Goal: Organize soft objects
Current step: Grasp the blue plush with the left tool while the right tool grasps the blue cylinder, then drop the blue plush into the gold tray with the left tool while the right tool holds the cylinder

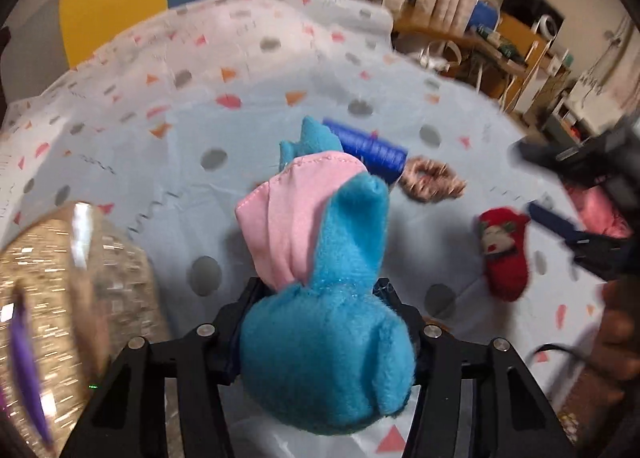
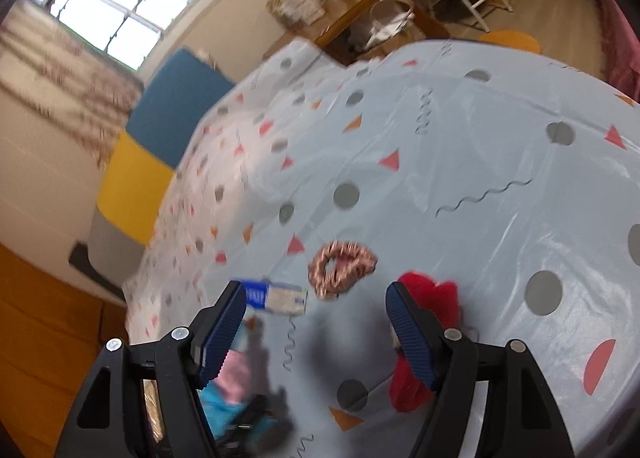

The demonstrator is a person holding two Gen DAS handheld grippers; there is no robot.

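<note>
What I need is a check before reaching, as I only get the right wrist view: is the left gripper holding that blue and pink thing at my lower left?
Observer: Yes. The left gripper is closed on a blue plush toy with a pink cloth part, and its body bulges between the fingers.
Operator: And the red thing behind my right finger?
Observer: A red sock with a face printed on it, lying on the tablecloth.
Operator: Anything else near the toy?
Observer: A glittery gold container, blurred, at the left edge of the left wrist view.
</note>
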